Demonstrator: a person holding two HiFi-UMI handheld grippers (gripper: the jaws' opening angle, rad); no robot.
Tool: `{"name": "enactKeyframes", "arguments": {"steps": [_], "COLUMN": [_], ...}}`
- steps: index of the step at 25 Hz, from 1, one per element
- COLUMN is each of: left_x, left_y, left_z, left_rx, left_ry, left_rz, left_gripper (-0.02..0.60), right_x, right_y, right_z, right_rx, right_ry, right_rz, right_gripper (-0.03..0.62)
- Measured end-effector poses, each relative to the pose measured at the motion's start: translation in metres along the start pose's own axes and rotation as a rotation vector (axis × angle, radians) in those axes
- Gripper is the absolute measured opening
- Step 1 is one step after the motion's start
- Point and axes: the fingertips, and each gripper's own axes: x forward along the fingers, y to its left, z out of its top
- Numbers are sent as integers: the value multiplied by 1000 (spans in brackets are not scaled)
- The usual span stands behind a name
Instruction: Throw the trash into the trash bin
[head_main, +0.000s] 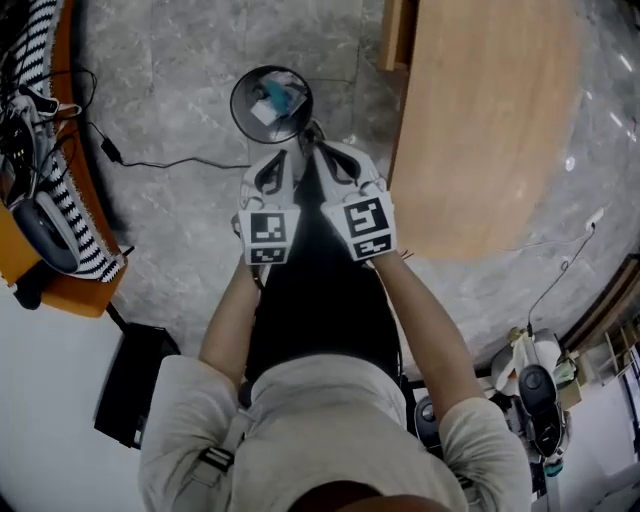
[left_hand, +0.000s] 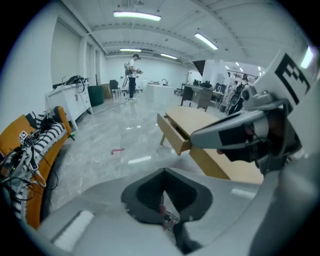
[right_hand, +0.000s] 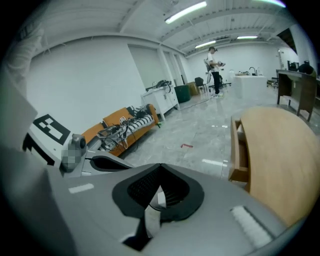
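From where I sit the bin (head_main: 236, 100) is my reference: it stands on the grey floor straight ahead of the person, and the tips of both grippers sit at its near rim. The left gripper (left_hand: 164, 171) is clenched, jaw tips meeting with nothing caught between them. The right gripper (right_hand: 160, 166) is clenched too; a pale strip lies deep in its throat, and I take that for part of the tool rather than a load. Trash (head_main: 272, 103), white and blue pieces, lies inside the bin, so I judge this drop to be finished. To do the step well I would make sure nothing clings to either pad. Any release should happen with the tips squarely over the bin's mouth, not at its rim. I would also keep wide of the table (head_main: 490, 120) just right of the bin. A small pink scrap (left_hand: 117, 150) lies on the floor well beyond the bin; whether it is trash I cannot tell. As for writing, I can read none. The only print is the black-and-white markers (head_main: 267, 232) on the gripper cubes, which are patterns, not letters, and the bin shows no label.
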Motion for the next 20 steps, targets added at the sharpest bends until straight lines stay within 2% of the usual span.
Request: {"name": "enactKeyframes", "arguments": {"steps": [4, 9, 15, 20], "left_x": [-42, -129, -230, -286], "left_y": [-41, -85, -153, -190], "left_z": [50, 91, 139, 158], "left_rx": [52, 61, 76, 88], "left_ry": [-108, -242, -405, -470], "left_rz": [3, 6, -83, -126], "left_gripper": [20, 20, 20, 20], "right_x": [-67, -162, -283, -365], "right_y": [8, 41, 92, 106], "right_z": [26, 64, 105, 118], "right_rx": [-7, -21, -104, -73], "right_ry": [-129, -284, -393, -506], "right_rz": [-29, -111, -208, -292], "right_gripper": [8, 8, 8, 8]}}
